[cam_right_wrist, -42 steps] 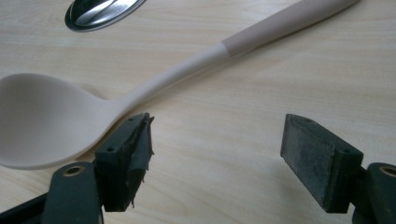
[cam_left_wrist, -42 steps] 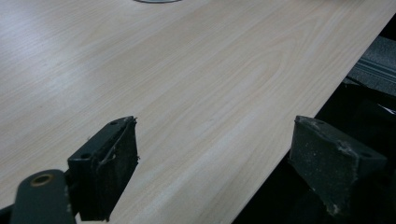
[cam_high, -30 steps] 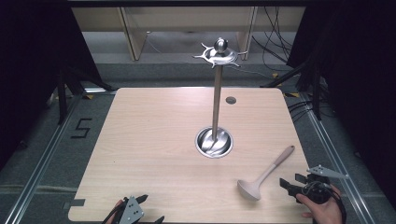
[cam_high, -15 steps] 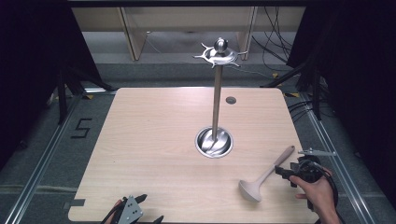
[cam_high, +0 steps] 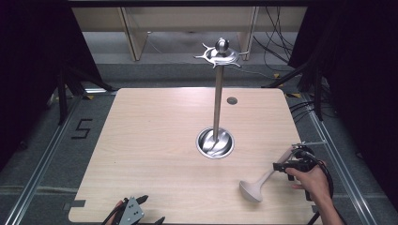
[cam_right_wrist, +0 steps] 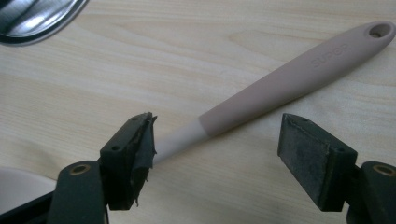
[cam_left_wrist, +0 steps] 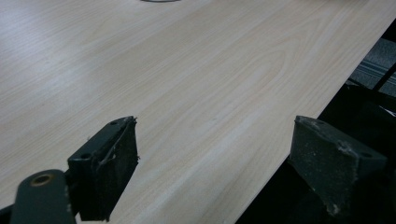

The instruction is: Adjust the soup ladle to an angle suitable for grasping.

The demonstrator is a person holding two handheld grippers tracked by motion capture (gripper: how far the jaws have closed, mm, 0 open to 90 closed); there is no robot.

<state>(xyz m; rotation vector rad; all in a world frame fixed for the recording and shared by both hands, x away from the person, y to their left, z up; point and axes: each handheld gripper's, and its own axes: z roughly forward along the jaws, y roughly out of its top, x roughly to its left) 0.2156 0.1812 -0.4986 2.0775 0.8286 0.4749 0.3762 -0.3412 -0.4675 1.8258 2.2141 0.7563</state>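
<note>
The right gripper (cam_right_wrist: pixel 215 140) sits low over the near right part of the table (cam_high: pixel 141 140), jaws spread wide and holding nothing, with the ladle (cam_right_wrist: pixel 280 84) lying flat on the wood between and just beyond them. In the right gripper view the handle crosses the gap at a slant: the pale neck passes right by the left jaw's pad, perhaps touching it, while the pinkish grip runs up and away toward the far right, ending in a hanging hole. The other jaw stands clear of the handle. From the high view the right gripper (cam_high: pixel 293 164) is at the handle end of the ladle (cam_high: pixel 263 180), whose long axis runs from the bowl, nearer the person and toward the table's middle, out to the handle tip by the right edge.

So the handle lies across the jaws' line of closing, though not squarely, and I'd judge a slight turn of the wrist would seat it better before a pinch.

The left gripper (cam_left_wrist: pixel 215 154) is well apart at the near left edge, jaws open too and empty, over bare wood. The right hand (cam_high: pixel 312 180) is plainly the nearer one. Farther out stands the metal stand (cam_high: pixel 217 93) with hooks on top, its round base (cam_high: pixel 215 143) near mid-table
</note>
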